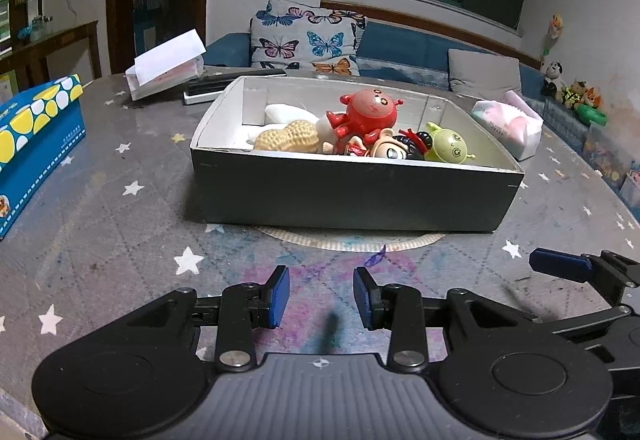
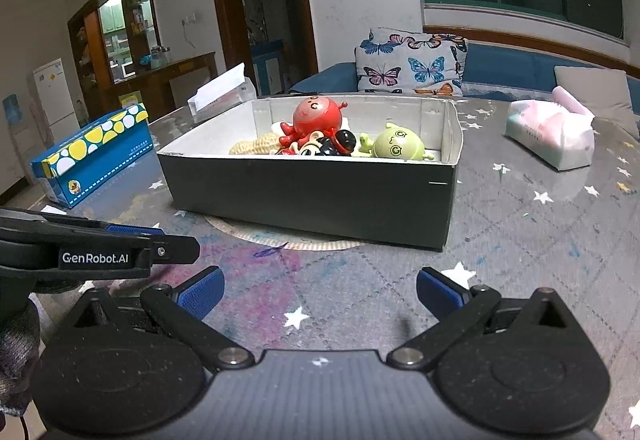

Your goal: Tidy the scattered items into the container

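Observation:
A dark open cardboard box [image 1: 348,196] [image 2: 312,192] stands on the star-patterned table. Inside it lie a red octopus toy [image 1: 370,112] [image 2: 316,118], a peanut-shaped toy [image 1: 286,138] [image 2: 256,146], a small doll figure [image 1: 394,148] [image 2: 326,146] and a green round toy [image 1: 450,144] [image 2: 396,144]. My left gripper [image 1: 321,296] is open and empty, low over the table in front of the box. My right gripper [image 2: 319,294] is open wide and empty, beside the left one; its finger shows at the right in the left wrist view [image 1: 560,264].
A blue and yellow spotted box [image 1: 36,136] [image 2: 94,156] sits at the left. A white tissue box [image 1: 168,66] [image 2: 222,90] lies behind it. A soft tissue pack [image 1: 508,124] [image 2: 550,132] lies right of the box. A round mat [image 1: 352,240] sticks out under the box.

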Tool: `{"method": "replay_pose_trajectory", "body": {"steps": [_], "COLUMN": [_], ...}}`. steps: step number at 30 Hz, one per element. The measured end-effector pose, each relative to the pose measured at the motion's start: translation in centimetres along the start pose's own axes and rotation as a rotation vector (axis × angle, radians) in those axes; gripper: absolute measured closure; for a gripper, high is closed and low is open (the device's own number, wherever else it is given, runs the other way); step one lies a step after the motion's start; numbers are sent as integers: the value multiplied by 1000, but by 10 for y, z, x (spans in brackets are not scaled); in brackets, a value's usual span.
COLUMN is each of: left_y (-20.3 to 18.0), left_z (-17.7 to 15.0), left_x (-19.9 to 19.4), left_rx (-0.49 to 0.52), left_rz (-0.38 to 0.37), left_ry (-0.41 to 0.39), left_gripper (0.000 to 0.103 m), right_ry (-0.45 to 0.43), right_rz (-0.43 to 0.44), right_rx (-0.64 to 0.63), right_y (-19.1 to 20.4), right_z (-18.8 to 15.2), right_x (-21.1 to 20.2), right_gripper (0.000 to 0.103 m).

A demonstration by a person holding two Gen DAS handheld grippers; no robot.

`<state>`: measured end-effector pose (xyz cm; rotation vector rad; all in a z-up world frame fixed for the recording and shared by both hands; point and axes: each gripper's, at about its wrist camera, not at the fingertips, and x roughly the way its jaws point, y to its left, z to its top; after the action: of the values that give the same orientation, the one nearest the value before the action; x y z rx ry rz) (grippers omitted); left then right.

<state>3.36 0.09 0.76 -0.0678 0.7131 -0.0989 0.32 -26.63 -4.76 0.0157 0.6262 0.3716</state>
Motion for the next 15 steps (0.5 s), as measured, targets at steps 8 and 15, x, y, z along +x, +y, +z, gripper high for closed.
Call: {"method": "replay_pose_trajectory", "body": {"steps": [8,15], "left_y": [-2,-2], "left_z": [1,4], "left_x": [3,6], "left_rx": [10,22], "left_rz": [14,27], "left_ry": [3,-1], "left_gripper": [66,66], "right_ry": [4,8], "right_rz": [-5,-13], "right_rx": [-5,-2], "right_y": [0,-1], "right_z": [1,4], "right_x": [3,8], "right_gripper": [0,0]}}
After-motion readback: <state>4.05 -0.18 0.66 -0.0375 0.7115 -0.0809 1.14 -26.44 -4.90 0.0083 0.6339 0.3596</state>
